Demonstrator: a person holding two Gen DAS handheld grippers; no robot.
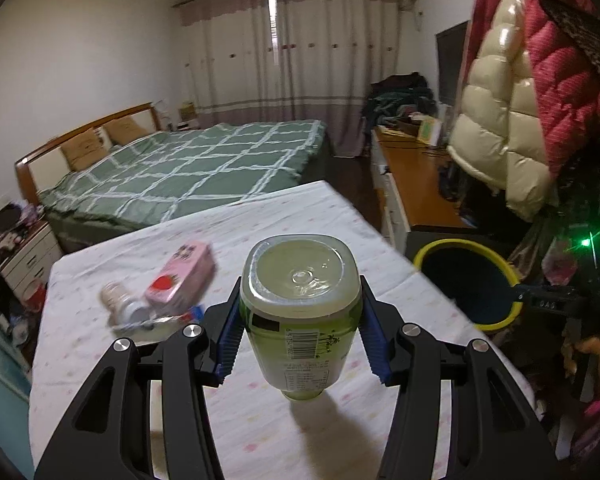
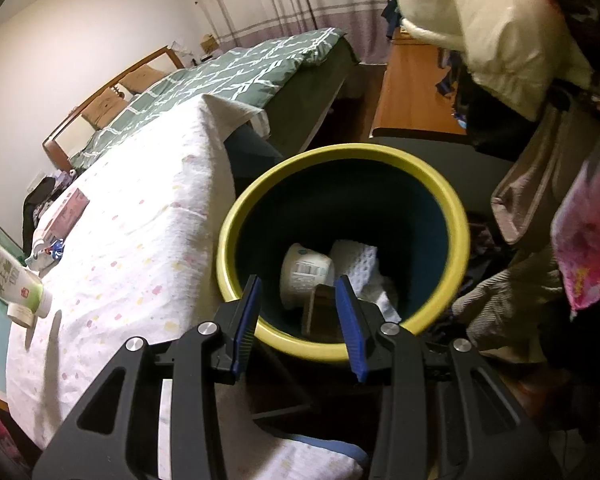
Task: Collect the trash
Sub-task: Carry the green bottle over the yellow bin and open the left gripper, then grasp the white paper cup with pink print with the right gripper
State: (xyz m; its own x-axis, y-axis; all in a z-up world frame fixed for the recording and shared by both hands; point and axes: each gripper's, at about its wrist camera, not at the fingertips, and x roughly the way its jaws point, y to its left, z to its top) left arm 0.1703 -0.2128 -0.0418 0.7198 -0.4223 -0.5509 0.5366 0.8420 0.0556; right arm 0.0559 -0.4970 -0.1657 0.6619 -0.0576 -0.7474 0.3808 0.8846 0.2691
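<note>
Bottle [image 1: 300, 312] of green drink sits clamped between my left gripper's [image 1: 302, 334] blue pads, base toward the camera, lifted above the worktop [image 1: 260, 216]. My right gripper [image 2: 298, 322] hangs half open and empty over the yellow-rimmed bin [image 2: 342, 156], where a cup [image 2: 306, 274] and white cloth [image 2: 358, 266] lie. A pink carton [image 1: 180, 278] lies on the worktop.

a barcode with tiny unreadable digits sits on the green bottle [image 1: 300, 320] at frame centre. the white cup [image 2: 306, 274] inside the bin [image 2: 236, 216] carries another barcode, also unreadable.
</note>
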